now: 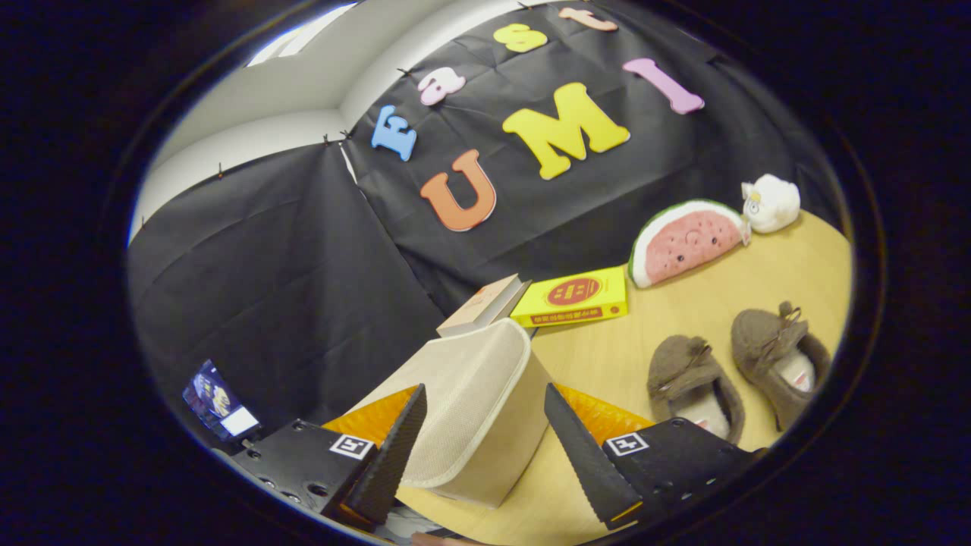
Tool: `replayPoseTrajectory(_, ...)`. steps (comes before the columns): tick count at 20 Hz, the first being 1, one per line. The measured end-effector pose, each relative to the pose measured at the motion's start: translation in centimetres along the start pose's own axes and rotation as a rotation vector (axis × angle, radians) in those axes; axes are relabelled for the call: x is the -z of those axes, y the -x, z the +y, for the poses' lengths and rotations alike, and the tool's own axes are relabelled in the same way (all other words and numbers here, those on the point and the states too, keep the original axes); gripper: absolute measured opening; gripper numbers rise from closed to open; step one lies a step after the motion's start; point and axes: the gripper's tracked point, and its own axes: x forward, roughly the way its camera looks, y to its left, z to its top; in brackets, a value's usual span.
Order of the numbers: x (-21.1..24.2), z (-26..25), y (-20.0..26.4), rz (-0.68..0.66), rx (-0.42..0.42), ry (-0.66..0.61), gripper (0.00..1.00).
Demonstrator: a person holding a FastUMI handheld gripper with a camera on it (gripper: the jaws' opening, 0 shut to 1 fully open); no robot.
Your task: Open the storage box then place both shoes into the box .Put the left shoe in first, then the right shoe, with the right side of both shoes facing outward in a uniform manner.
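Note:
A beige fabric storage box [474, 409] stands on the wooden table [607, 364], its lid down, tilted in this slanted view. My gripper [485, 425] is open, its two fingers on either side of the box's near end without pressing on it. Two brown fuzzy shoes lie to the right of the fingers: one shoe [694, 383] closer to the box, the other shoe [777, 356] farther right. Both point their toes away from me, with light inner lining showing.
Beyond the box lie a yellow book [573, 297] and a tan book [485, 303]. A watermelon-slice plush [683, 241] and a small white plush [770, 203] sit at the table's back. A small lit screen [216, 398] stands to the left.

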Motion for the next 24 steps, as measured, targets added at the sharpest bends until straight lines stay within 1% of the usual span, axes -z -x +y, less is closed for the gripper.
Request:
replayPoseTrajectory(3,1.4,0.8,-3.0,0.111,-0.104,-0.124,0.95)
replayPoseTrajectory(4,1.4,0.8,-3.7,0.127,-0.122,-0.149,0.95)
replayPoseTrajectory(6,2.2,-0.1,-4.5,0.165,-0.121,-0.173,0.94)
replayPoseTrajectory(7,2.5,0.1,-4.8,0.187,-0.148,-0.204,0.94)
replayPoseTrajectory(10,3.0,0.6,-5.1,0.247,-0.194,-0.358,0.93)
replayPoseTrajectory(11,2.9,1.1,-5.0,0.265,-0.204,-0.4,0.86)
replayPoseTrajectory(12,2.8,1.4,-5.0,0.278,-0.198,-0.427,0.79)
replayPoseTrajectory(14,2.9,1.2,-5.0,0.313,-0.157,-0.457,0.72)
replayPoseTrajectory(17,3.4,1.2,-4.9,0.393,-0.094,-0.566,0.64)
replayPoseTrajectory(19,3.1,1.3,-4.6,0.406,-0.046,-0.513,0.6)
replayPoseTrajectory(21,3.1,1.5,-4.1,0.409,0.023,-0.451,0.55)
replayPoseTrajectory(22,2.9,1.4,-4.1,0.407,0.06,-0.446,0.53)
replayPoseTrajectory(24,2.8,1.4,-3.7,0.414,0.096,-0.399,0.49)
